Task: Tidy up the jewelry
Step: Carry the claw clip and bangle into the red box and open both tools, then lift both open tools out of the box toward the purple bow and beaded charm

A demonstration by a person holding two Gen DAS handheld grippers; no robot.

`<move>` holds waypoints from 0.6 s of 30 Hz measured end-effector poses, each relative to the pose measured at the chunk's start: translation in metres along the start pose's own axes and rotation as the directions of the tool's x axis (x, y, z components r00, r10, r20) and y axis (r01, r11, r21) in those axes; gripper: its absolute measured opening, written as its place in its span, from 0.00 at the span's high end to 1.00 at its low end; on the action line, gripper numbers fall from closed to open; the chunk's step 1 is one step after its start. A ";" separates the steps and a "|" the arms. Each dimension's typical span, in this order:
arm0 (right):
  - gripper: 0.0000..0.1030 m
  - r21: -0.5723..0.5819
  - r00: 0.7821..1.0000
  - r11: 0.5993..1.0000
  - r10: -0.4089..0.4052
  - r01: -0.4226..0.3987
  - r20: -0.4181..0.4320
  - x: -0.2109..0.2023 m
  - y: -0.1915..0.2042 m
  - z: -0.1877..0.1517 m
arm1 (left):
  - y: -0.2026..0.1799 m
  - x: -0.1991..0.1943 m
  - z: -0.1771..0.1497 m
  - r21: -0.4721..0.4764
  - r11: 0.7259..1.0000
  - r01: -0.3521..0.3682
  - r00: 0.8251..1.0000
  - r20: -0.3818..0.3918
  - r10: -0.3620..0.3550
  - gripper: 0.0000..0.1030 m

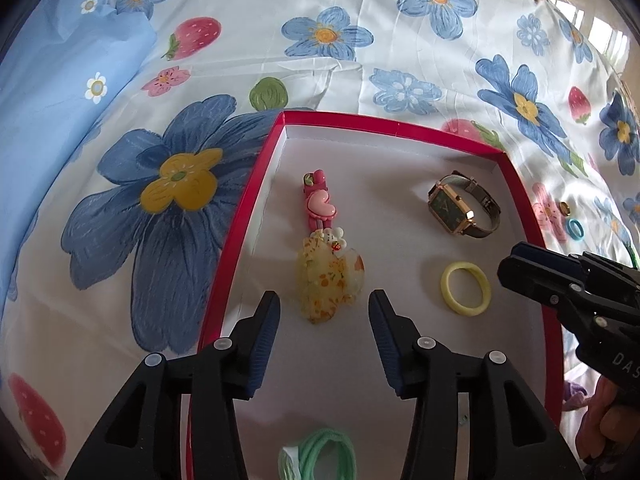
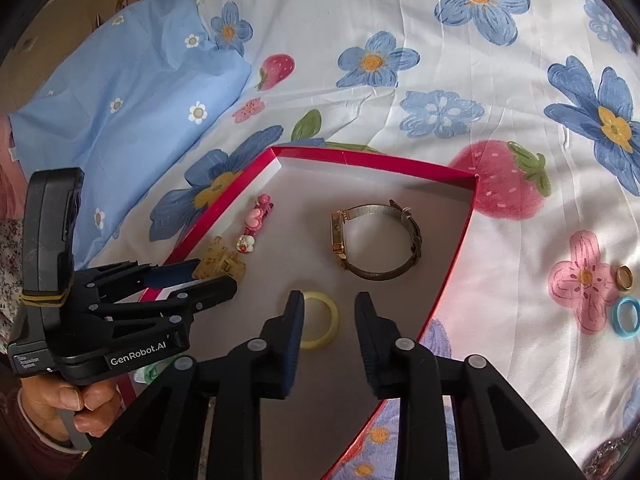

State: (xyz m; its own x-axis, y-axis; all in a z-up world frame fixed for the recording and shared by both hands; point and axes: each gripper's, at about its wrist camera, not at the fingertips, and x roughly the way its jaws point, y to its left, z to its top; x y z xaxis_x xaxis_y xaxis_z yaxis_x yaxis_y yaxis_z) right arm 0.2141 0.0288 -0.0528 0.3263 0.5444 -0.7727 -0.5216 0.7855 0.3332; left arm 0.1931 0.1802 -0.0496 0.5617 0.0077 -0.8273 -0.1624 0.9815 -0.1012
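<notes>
A red-rimmed box (image 1: 400,128) with a white floor lies on the flowered bedsheet. In it are a pink heart hair clip (image 1: 319,204), a yellow translucent claw clip (image 1: 328,280), a gold watch (image 1: 460,204), a yellow ring band (image 1: 466,288) and a green hair tie (image 1: 324,456). My left gripper (image 1: 324,308) is open and empty, just short of the claw clip. My right gripper (image 2: 328,308) is open and empty above the yellow band (image 2: 320,320). The watch (image 2: 376,240) lies beyond it.
On the sheet right of the box (image 2: 460,248) lie a gold ring (image 2: 624,277) and a blue ring band (image 2: 626,317). A blue pillow (image 2: 132,92) lies at the far left. A dark chain (image 2: 608,452) shows at the lower right edge.
</notes>
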 end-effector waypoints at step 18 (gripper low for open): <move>0.62 0.104 0.994 0.995 -0.021 0.009 0.107 -0.086 -0.034 -0.032 | -0.032 -0.072 -0.023 0.007 0.993 0.116 0.989 0.086 -0.116 0.41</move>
State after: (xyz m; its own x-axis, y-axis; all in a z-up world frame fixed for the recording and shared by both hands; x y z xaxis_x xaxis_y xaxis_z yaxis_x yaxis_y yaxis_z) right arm 0.1784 -0.0545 -0.0148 0.4196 0.5566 -0.7170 -0.4339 0.8168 0.3802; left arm 0.1391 0.1438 0.0000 0.6445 -0.0898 -0.7593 -0.0906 0.9771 -0.1925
